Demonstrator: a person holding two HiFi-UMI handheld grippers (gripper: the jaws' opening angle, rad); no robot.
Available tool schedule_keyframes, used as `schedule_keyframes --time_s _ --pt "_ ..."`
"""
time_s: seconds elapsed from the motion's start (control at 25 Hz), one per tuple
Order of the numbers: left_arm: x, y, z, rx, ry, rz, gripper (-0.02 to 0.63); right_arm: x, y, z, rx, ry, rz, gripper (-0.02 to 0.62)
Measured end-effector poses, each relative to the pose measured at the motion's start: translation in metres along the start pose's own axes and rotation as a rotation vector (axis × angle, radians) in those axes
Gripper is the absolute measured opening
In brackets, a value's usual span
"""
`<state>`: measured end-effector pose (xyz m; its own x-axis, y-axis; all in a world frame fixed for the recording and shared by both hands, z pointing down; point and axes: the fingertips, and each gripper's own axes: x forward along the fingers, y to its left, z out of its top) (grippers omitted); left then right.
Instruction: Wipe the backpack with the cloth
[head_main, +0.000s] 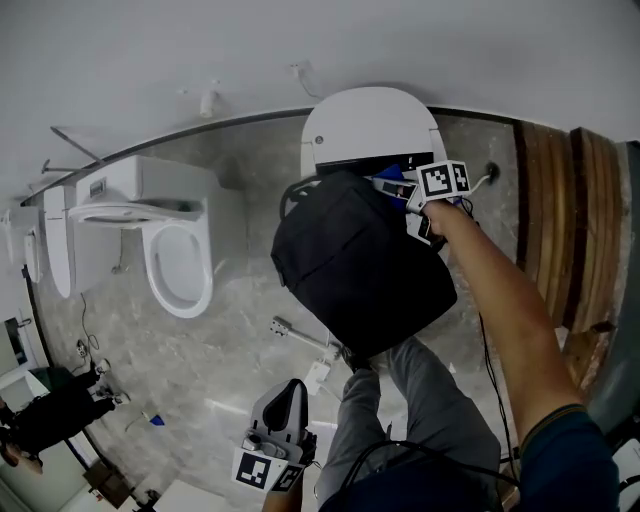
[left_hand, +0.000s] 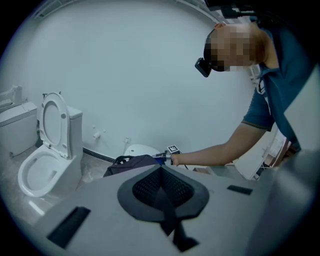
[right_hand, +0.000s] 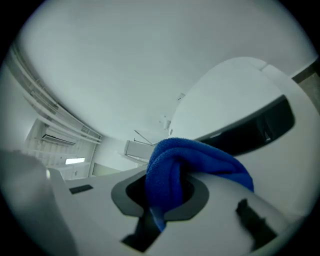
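Backpack, black, lies at the closed white toilet and covers its front part in the head view. At its upper right edge your right tool is closed tightly on the blue cloth, which bulges out between the jaws. Your left tool is well apart from the backpack, low and near your body; its jaws are pressed together with nothing between them. A second toilet with its seat raised stands on the grey floor to the left.
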<state>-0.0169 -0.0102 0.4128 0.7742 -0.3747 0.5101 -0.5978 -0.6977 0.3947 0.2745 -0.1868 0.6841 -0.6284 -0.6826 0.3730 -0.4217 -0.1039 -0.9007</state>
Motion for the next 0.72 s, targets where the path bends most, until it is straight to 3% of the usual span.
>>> schedule_keyframes --time_s 0.12,0.24,0.36,0.48,0.56,0.64,0.72 --pt "-0.016 0.01 -0.005 -0.025 -0.026 0.036 0.005 0.036 0.004 0.022 -0.063 0.072 -0.076 0.041" --pt "-0.033 0.022 -0.012 -0.055 -0.045 0.082 0.005 0.067 0.019 0.031 -0.211 0.188 -0.153 0.041" --pt "-0.045 0.034 -0.023 -0.099 -0.067 0.128 0.005 0.103 0.039 0.025 -0.518 0.396 -0.249 0.041" --pt "-0.057 0.047 -0.029 -0.129 -0.103 0.148 0.005 0.13 0.047 -0.002 -0.929 0.64 -0.368 0.041" --pt "-0.068 0.057 -0.028 -0.148 -0.135 0.162 0.005 0.146 0.052 -0.021 -1.176 0.725 -0.418 0.041" --pt "-0.078 0.063 -0.031 -0.168 -0.164 0.178 0.005 0.166 0.067 -0.051 -1.291 0.768 -0.363 0.041" --pt "-0.089 0.07 -0.038 -0.194 -0.181 0.195 0.005 0.186 0.092 -0.097 -1.285 0.819 -0.233 0.041"
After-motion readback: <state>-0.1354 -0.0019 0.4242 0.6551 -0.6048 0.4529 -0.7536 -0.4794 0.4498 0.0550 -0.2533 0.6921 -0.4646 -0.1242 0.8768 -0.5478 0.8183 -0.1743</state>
